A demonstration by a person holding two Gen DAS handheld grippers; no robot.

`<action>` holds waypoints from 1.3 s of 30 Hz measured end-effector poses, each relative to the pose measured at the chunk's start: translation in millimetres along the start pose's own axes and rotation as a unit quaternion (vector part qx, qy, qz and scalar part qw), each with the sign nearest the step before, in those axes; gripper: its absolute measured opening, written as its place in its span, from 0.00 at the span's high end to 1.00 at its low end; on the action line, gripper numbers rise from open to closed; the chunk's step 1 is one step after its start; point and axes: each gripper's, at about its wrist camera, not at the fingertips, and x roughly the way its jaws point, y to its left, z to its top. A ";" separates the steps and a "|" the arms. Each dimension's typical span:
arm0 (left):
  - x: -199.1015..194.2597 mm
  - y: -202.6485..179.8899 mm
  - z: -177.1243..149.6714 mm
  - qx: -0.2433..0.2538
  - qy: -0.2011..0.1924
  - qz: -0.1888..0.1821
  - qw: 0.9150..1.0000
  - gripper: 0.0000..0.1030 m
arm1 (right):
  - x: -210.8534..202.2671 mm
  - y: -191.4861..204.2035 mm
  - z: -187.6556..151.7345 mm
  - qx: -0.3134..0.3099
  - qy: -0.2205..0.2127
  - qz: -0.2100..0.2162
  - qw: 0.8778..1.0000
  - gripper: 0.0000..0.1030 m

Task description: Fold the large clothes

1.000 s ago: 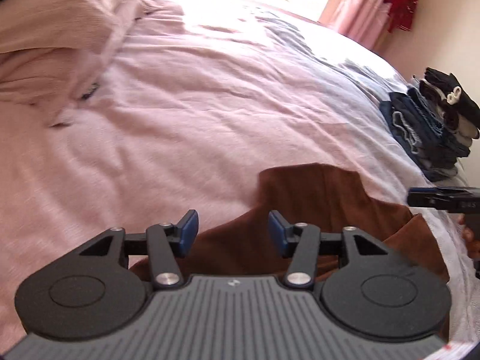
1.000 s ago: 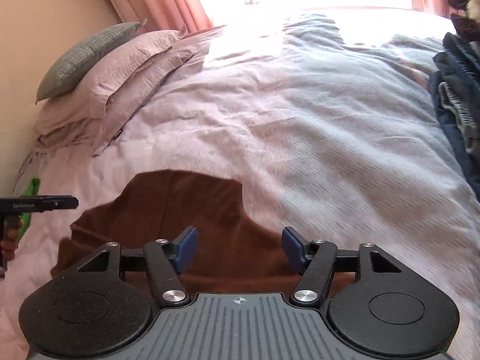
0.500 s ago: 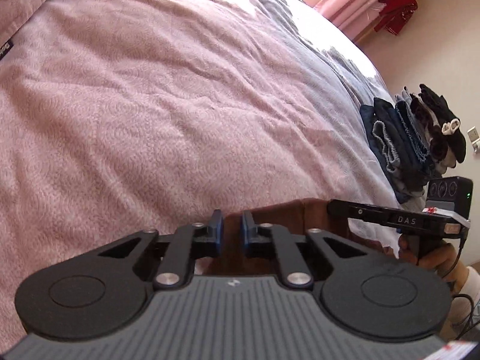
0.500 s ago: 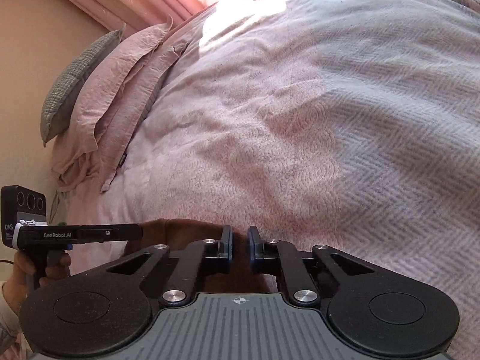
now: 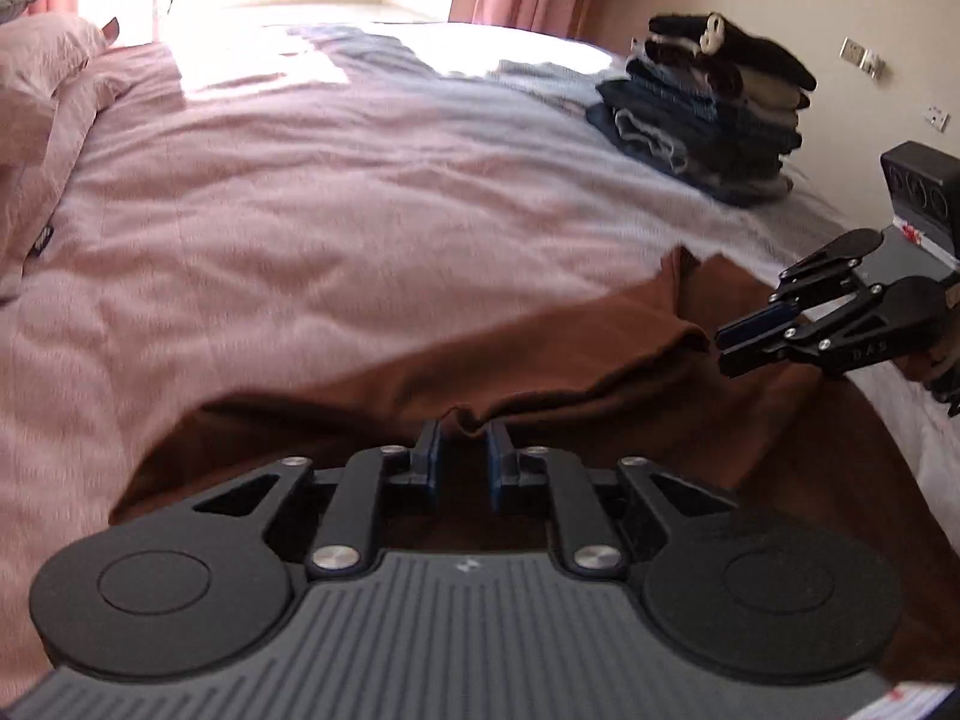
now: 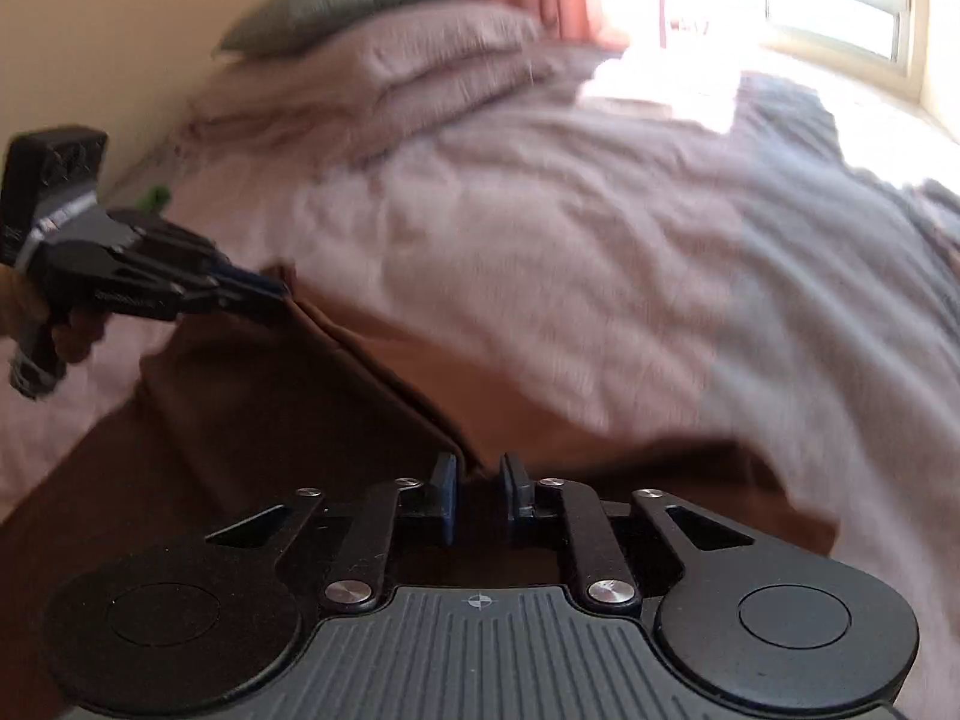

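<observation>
Brown garment [image 5: 540,360] lies spread on the pink bedspread [image 5: 300,210], its far edge bunched up right at the tips of both claws. A second ago both sets of jaws stood wide above the flat cloth; now they have closed to a narrow gap, eased slightly apart again, and the hem is lifted and stretched between them. That suggests the pinch is made and a fold across the bed can begin.

Left gripper [image 5: 462,447] has its blue pads clamped on a small peak of brown fabric that rises between them. Right gripper [image 6: 478,483] also sits nearly together, with a ridge of the cloth running into the gap (the view is blurred, so how firmly it bites is a judgement; it looks gripped). Seen from the left claw, the right one meets the garment's raised corner off to the right. Beyond that, well apart from both claws, a stack of folded clothes [image 5: 714,114] waits near the wall.
</observation>
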 end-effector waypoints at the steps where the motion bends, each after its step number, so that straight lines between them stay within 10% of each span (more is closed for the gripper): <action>1: -4.0 2.5 -3.8 -0.017 0.002 -0.002 1.000 0.89 | -4.2 2.4 -3.7 0.011 0.004 -0.009 1.000 0.80; 9: 8.3 -7.8 24.5 -0.034 -0.056 0.031 0.997 0.85 | 11.0 21.8 41.1 0.100 -0.107 -0.044 0.988 0.68; 13: 41.7 -22.1 -9.6 0.024 0.011 0.079 0.997 0.83 | 63.7 33.3 27.1 0.039 -0.016 -0.112 0.993 0.68; 20: -10.7 -37.2 -25.4 0.004 -0.026 0.107 0.994 0.83 | 0.4 68.8 5.6 0.017 -0.073 -0.163 0.984 0.68; 33: -149.4 -123.1 -202.7 -0.044 0.089 0.082 0.992 0.83 | -100.5 198.4 -220.7 0.107 0.109 -0.203 0.967 0.68; 39: -200.4 -153.0 -246.0 -0.065 0.150 0.124 0.979 0.83 | -138.8 226.8 -267.4 0.091 0.172 -0.180 0.964 0.67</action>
